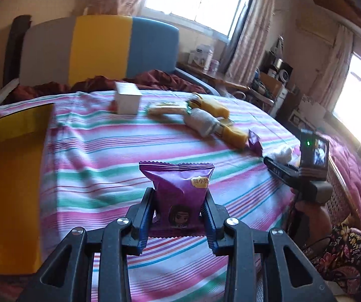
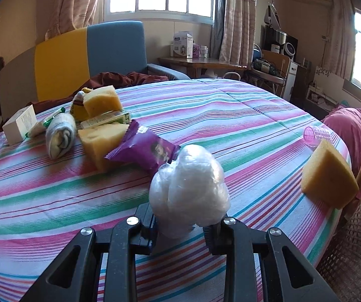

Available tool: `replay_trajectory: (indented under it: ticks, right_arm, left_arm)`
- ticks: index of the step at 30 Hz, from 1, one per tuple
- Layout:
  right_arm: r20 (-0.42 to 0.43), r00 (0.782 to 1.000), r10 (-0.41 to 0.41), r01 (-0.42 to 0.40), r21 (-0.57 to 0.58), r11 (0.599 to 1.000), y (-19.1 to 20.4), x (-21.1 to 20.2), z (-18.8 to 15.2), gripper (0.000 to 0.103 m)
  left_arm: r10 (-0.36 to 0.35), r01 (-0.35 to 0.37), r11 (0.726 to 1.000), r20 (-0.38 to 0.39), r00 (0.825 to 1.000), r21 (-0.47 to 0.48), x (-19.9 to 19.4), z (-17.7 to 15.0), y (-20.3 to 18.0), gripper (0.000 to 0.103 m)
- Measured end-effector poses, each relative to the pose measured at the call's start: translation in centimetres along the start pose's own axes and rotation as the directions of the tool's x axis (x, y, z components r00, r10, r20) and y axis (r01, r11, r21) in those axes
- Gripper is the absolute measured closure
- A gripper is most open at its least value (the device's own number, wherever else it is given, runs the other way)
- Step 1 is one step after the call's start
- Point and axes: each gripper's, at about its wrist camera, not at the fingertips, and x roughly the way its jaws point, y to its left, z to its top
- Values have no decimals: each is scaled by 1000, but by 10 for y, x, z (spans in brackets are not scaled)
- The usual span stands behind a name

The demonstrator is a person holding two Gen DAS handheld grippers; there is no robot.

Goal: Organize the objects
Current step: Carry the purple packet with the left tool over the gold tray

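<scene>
Holding: you are gripping a purple packet (image 1: 180,196) in your left gripper (image 1: 179,216), its jaws pinching the packet's lower half from both sides.
Packet: it is standing upright between the fingers (image 1: 142,216), above the striped sheet (image 1: 92,176), well short of the clutter farther up the bed.
Right gripper (image 2: 180,226): you are clamping a white plastic wad (image 2: 189,186) with it, jaws closing on the wad's lower end; the wad is bulging up over the fingertips.
Second packet (image 2: 145,148): it is lying just beyond the wad, leaning against a yellow sponge (image 2: 102,143).
Pile: a rolled sock (image 2: 61,136), another sponge (image 2: 102,102) and a green wrapper (image 2: 107,119) are crowding together beside that sponge.
White box (image 2: 20,123): it is sitting at the left end of the pile, near the headboard (image 2: 87,55).
Far right: a third sponge (image 2: 328,178) is resting at the bed's edge, a pink cup (image 2: 315,136) lying on its side behind it.
Left view edge: a yellow bin (image 1: 9,176) is sitting beside the bed, touching the sheet's edge.
</scene>
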Motion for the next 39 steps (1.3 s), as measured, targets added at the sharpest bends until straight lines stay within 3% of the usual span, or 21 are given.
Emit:
replay_trajectory:
  ticks: [6, 11, 18, 23, 27, 30, 35, 39]
  right_arm:
    - [-4, 999, 47, -46, 22, 999, 13, -8, -1, 74]
    - [15, 997, 70, -69, -68, 995, 41, -17, -2, 74]
    - [12, 992, 126, -124, -94, 988, 64, -31, -3, 74]
    - [34, 986, 163, -158, -115, 981, 77, -45, -1, 74]
    - [41, 980, 193, -186, -136, 973, 88, -55, -1, 74]
    - [41, 976, 214, -206, -146, 967, 95, -60, -3, 74]
    - [46, 966, 253, -243, -154, 958, 104, -72, -3, 74]
    - [53, 953, 297, -284, -175, 943, 118, -86, -3, 74]
  left_arm:
    - [55, -54, 996, 16, 998, -75, -19, 2, 35, 67]
    - [93, -89, 985, 19, 995, -149, -33, -2, 68, 69]
    - [1, 9, 967, 40, 999, -255, -49, -2, 96, 72]
    - [-99, 113, 926, 59, 993, -361, -60, -3, 114, 72]
    - [-112, 130, 911, 68, 991, -392, -66, -1, 121, 72]
    - [-135, 160, 882, 87, 987, -443, -71, -3, 132, 72]
    - [-71, 93, 869, 63, 995, -486, -77, -3, 153, 72]
    - [-12, 0, 859, -19, 1000, -513, -74, -7, 174, 72]
